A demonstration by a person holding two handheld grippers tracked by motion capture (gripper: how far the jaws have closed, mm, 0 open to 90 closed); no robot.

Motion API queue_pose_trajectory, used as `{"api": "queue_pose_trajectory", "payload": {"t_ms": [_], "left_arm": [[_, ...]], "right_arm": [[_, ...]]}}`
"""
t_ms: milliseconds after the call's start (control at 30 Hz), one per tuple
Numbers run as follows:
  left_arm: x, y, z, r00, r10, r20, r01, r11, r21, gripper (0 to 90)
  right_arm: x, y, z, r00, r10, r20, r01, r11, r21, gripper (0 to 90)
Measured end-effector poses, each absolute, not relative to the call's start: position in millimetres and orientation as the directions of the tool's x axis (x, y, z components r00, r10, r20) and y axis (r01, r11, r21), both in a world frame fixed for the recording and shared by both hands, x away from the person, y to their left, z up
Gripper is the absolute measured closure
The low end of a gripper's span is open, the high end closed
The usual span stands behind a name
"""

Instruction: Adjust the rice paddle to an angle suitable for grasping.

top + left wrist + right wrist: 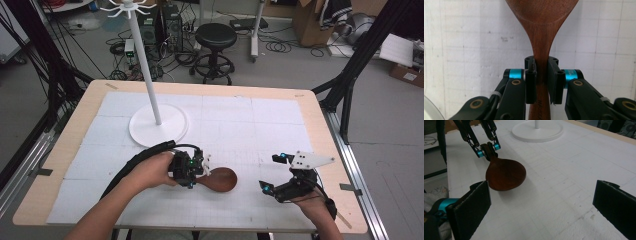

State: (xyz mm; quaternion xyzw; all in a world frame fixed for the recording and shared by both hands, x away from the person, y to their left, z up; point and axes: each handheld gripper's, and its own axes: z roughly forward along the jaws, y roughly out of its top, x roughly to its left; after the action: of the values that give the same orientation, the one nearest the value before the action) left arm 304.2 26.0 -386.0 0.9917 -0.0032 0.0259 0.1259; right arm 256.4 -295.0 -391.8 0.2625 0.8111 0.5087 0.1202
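Two pads of our left gripper [541, 77] clamp the wooden spoon [220, 180] at its stiff, light, smooth neck; right gripper [541, 205] stands wide open, empty.

Stand: white pole [145, 65] on a round white base [158, 126], upper left of centre on the table; hooked arms at its top edge of frame
Table: pale wooden rim [70, 135] around a white gridded sheet [250, 125]; fills the middle of the frame
Stool: black, round seat [215, 34]; top centre, on the floor behind the table
Boxes: cardboard [312, 20]; upper right
Cables: dark tangle [120, 55]; upper left, floor
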Motion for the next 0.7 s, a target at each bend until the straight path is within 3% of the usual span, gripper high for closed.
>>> {"api": "queue_pose_trajectory", "payload": {"t_ms": [700], "left_arm": [[312, -21, -392, 0.997, -0.056, 0.047, -0.065, -0.977, 0.204, 78.5]], "right_arm": [[254, -301, -391, -0.828, 0.557, 0.071, 0.302, 0.336, 0.892, 0.6]]}}
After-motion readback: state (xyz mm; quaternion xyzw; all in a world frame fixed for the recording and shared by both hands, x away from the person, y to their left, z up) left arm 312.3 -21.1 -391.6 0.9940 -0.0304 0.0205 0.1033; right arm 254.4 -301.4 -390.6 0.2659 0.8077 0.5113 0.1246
